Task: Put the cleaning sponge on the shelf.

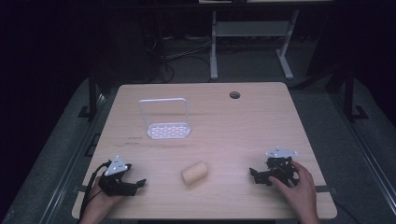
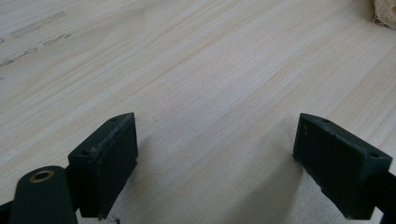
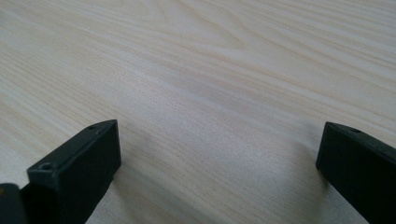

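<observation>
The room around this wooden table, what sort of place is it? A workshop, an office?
Probably a lab or test room, not a home. A bare wooden table stands on grey floor in a dark room, loose cables trail behind it beside a white desk frame, and a person holds a black claw in each hand.

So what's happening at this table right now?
A person holds a gripper in each hand, both low at the near edge of the table. The left gripper and the right gripper both stand open with nothing between the jaws. A tan sponge lies untouched between them. Farther back stands a white rack, holding nothing. Nothing has been picked up yet.
</observation>
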### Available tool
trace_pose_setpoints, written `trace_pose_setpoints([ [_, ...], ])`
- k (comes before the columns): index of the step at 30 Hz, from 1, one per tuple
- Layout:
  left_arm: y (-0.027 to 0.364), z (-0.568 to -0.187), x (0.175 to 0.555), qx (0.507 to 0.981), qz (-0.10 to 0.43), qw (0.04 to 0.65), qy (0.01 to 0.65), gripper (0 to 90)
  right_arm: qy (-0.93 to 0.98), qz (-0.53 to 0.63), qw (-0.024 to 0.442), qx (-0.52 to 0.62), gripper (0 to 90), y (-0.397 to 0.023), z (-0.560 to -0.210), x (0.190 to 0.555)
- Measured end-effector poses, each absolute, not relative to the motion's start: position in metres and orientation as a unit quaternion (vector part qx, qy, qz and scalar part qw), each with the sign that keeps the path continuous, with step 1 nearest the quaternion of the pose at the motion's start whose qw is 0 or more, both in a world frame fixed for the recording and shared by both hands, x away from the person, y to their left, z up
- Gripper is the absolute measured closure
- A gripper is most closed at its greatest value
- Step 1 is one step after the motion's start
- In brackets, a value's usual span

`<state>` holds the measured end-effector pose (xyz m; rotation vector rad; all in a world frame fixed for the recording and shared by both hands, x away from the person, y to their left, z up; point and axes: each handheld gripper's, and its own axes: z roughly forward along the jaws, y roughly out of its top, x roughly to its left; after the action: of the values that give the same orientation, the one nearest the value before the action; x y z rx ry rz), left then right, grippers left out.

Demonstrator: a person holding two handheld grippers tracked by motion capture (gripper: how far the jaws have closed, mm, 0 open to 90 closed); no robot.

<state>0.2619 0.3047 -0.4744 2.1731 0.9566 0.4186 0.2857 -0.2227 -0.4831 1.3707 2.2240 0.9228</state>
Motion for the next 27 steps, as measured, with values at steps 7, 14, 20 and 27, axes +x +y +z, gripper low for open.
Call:
trace_pose_setpoints([
  [7, 0.302, -0.474, 0.263, 0.842, 0.162, 0.355, 0.372, 13.5, 0.789, 0.327, 0.184, 0.487, 0.0, -0.223, -0.483, 0.286],
  [14, 0.299, -0.468, 0.265, 0.848, 0.160, 0.353, 0.363, 13.6, 0.789, 0.327, 0.184, 0.487, 0.0, -0.223, -0.483, 0.286],
  [20, 0.297, -0.461, 0.266, 0.845, 0.155, 0.361, 0.362, 13.6, 0.788, 0.328, 0.185, 0.487, 0.0, -0.223, -0.483, 0.286],
  [27, 0.290, -0.452, 0.271, 0.847, 0.147, 0.371, 0.353, 13.6, 0.788, 0.328, 0.184, 0.487, 0.0, -0.222, -0.483, 0.286],
])
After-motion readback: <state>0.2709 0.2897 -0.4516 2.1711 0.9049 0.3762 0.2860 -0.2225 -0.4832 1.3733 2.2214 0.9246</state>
